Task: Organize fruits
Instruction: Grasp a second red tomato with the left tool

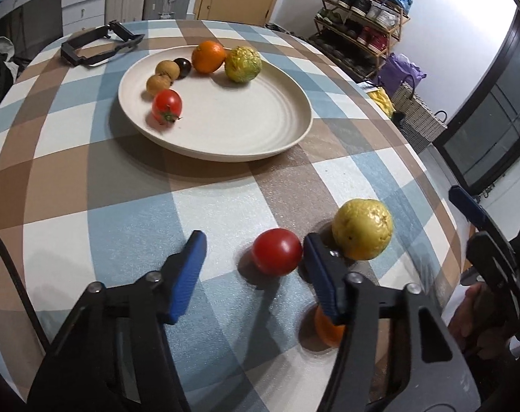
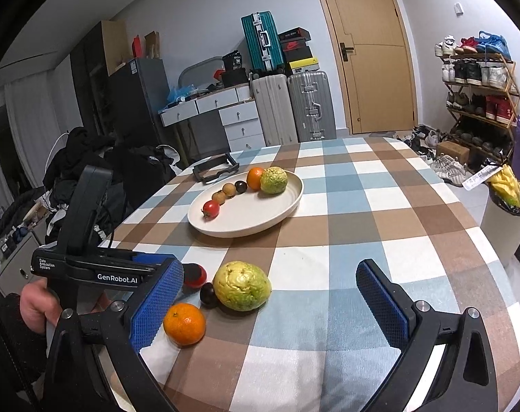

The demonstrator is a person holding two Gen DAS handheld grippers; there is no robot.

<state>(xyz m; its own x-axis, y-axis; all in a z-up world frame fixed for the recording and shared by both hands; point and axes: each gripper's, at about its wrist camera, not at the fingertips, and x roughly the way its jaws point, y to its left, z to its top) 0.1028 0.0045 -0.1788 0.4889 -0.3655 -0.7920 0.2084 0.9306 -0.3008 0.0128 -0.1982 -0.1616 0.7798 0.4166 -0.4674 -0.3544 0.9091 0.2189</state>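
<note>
The left gripper [image 1: 253, 245], jaws parted and not yet gripping, is bracketing the loose tomato [image 1: 277, 251] near the table's [image 1: 88, 185] front edge, a smooth, soft-skinned, probably light fruit needing gentle pressure across its widest part, while the right gripper [image 2: 270, 295] is standing released.

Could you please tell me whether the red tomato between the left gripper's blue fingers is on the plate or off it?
Off: the red tomato lies on the checked tablecloth, well short of the cream round plate.
</note>
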